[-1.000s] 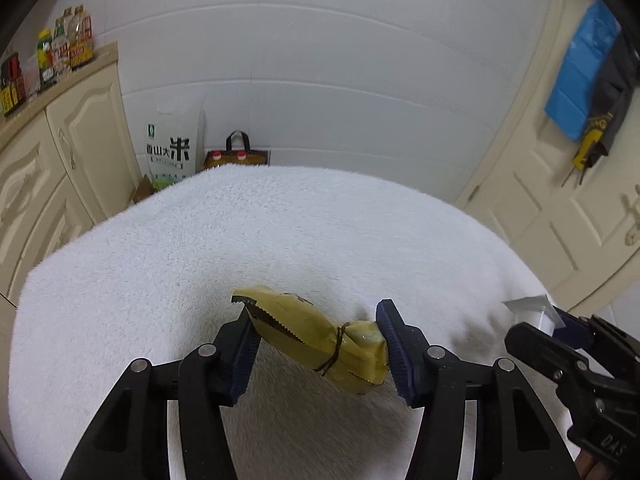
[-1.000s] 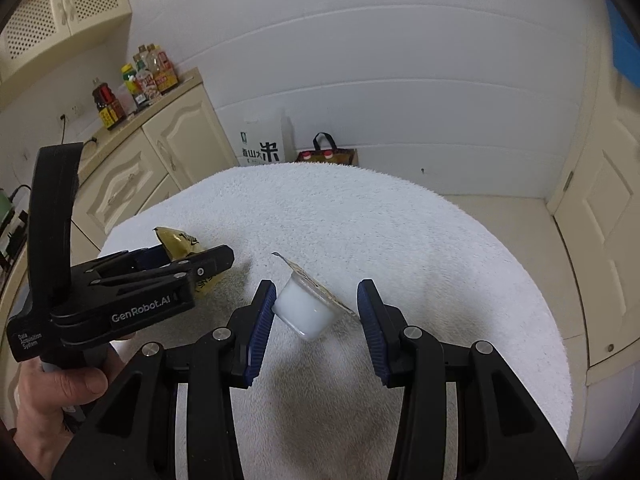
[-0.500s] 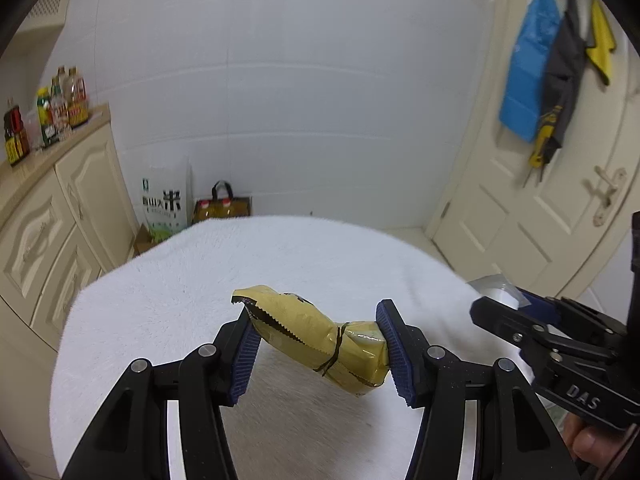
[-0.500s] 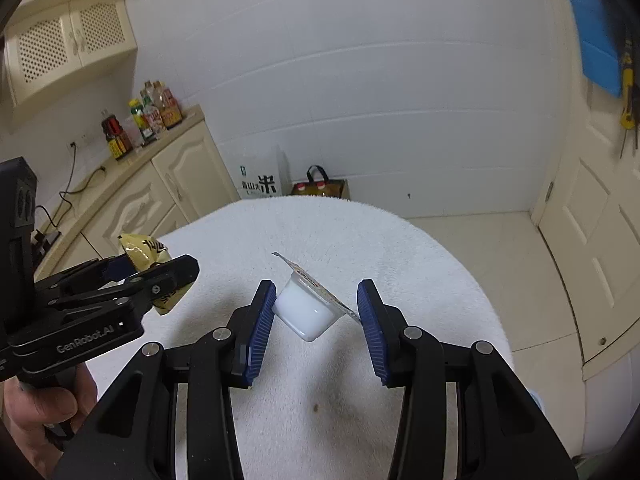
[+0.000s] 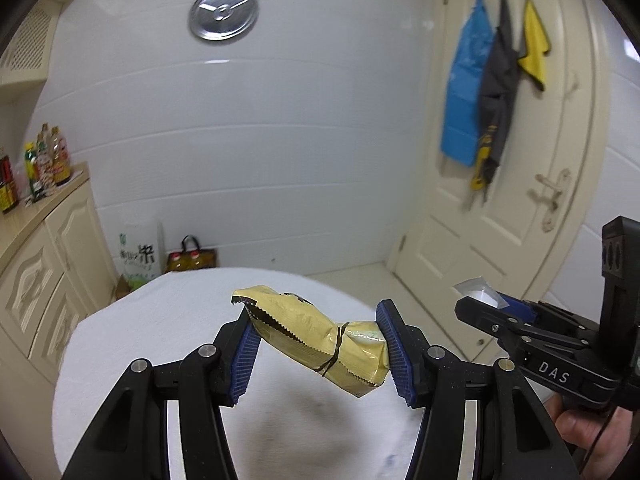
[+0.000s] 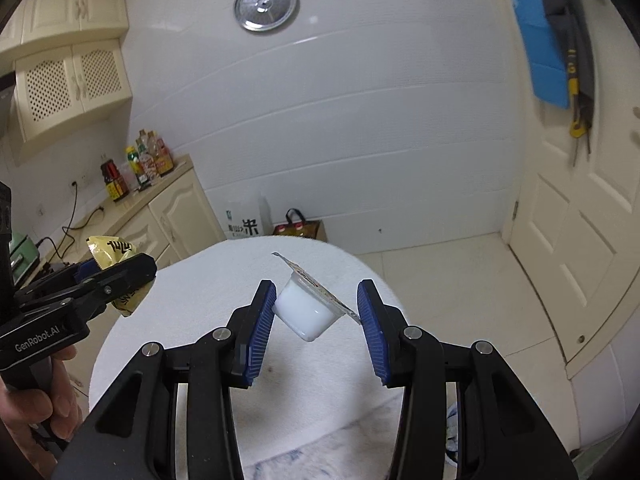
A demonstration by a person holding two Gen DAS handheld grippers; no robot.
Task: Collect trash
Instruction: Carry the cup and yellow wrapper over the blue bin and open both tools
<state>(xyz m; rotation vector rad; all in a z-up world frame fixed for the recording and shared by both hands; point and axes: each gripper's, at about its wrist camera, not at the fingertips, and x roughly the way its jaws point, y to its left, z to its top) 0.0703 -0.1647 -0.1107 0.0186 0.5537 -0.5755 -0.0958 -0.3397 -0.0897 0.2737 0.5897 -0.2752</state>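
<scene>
My left gripper [image 5: 318, 350] is shut on a crumpled yellow snack wrapper [image 5: 316, 336] and holds it well above the round table with the white towel cover [image 5: 160, 320]. My right gripper [image 6: 316, 316] is shut on a small white plastic cup with a peeled foil lid [image 6: 306, 312], also held high above the table [image 6: 200, 280]. The right gripper and its cup lid [image 5: 478, 294] show at the right of the left wrist view. The left gripper with the wrapper [image 6: 114, 256] shows at the left of the right wrist view.
Cream cabinets with bottles [image 6: 144, 164] run along the left wall. A rice bag [image 5: 138, 260] and a shopping bag [image 5: 192, 258] stand on the floor behind the table. A cream door [image 5: 520, 200] with hanging cloths is at the right.
Both grippers have risen away from the table, each keeping its item. The table now looks smaller and lower, and more of the wall and door shows.
</scene>
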